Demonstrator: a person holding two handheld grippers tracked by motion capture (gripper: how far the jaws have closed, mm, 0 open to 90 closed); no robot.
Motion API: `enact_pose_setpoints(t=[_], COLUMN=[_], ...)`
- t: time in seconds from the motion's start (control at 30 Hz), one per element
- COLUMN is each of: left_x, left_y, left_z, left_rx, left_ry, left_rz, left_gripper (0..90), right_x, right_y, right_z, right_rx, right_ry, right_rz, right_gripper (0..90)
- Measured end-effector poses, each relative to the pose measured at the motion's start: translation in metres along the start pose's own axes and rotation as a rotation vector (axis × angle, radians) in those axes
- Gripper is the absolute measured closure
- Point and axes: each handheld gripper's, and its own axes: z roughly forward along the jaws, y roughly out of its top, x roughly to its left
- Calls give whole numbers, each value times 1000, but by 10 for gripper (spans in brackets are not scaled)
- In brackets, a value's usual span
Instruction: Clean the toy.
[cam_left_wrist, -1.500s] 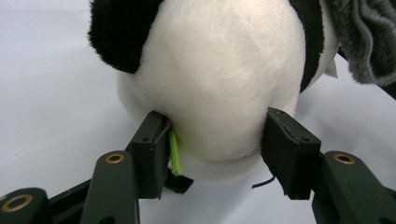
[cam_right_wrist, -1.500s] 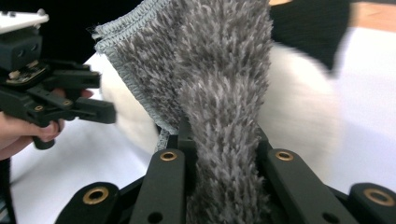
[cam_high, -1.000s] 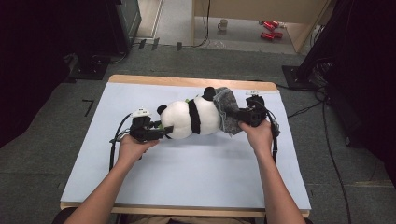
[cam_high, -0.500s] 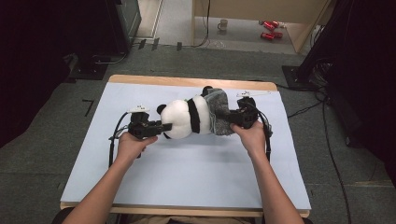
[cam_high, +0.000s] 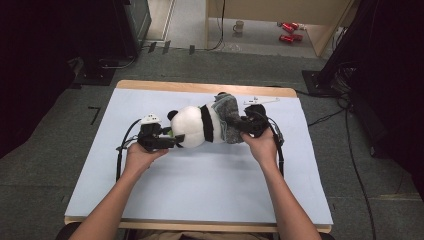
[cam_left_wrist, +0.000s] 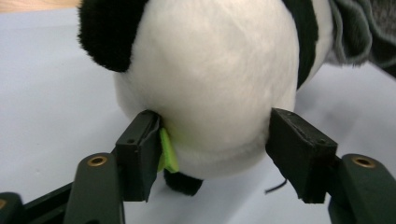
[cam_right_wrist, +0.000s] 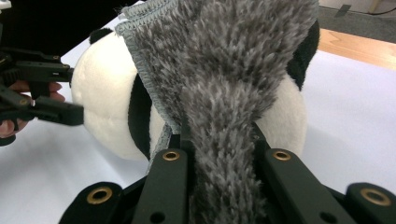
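Observation:
A black-and-white panda plush (cam_high: 197, 127) lies on its side in the middle of the pale blue table top (cam_high: 200, 185), head to the left. My left gripper (cam_high: 172, 139) grips the head (cam_left_wrist: 210, 79), one pad pressed in on each side, with a small green tag (cam_left_wrist: 167, 151) at the left pad. A grey furry cloth (cam_high: 227, 117) covers the panda's lower body. My right gripper (cam_high: 242, 125) is shut on a fold of that cloth (cam_right_wrist: 224, 79), which runs down between its jaws (cam_right_wrist: 219, 154). The white body (cam_right_wrist: 102, 107) shows behind the cloth.
A thin white object (cam_high: 260, 101) lies near the table's far right edge. The wooden rim (cam_high: 200, 87) runs along the back. Cables trail from both grippers. On the floor beyond are a mug (cam_high: 240, 26) and red items (cam_high: 287, 31).
My right gripper has moved left with the grey cloth, drawing it farther along the panda's body. The panda and my left gripper have shifted slightly left.

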Motion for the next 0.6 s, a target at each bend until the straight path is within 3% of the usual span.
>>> enact_pose_setpoints(t=[0.07,0.2,0.33,0.43,0.53,0.6], left_x=[1,5,3,4,5,5], left_y=[-5,-12,-18,-19,-20,-19], left_z=[0,3,17,24,26,25], left_rx=[-21,-34,18,-19,-30,-26], left_ry=[-1,-20,13,23,11,14], left_rz=[21,21,71,68,43,50], left_gripper=[344,327,247,253,309,410], right_x=[0,-1,-4,-4,-6,-7], right_y=[0,2,2,2,2,1], right_z=[1,2,3,3,3,3], right_rx=[-4,-9,-17,-18,-25,-29], right_ry=[3,2,8,9,11,24], right_rz=[-1,-1,10,15,25,38], right_gripper=[778,777,776,775,773,771])
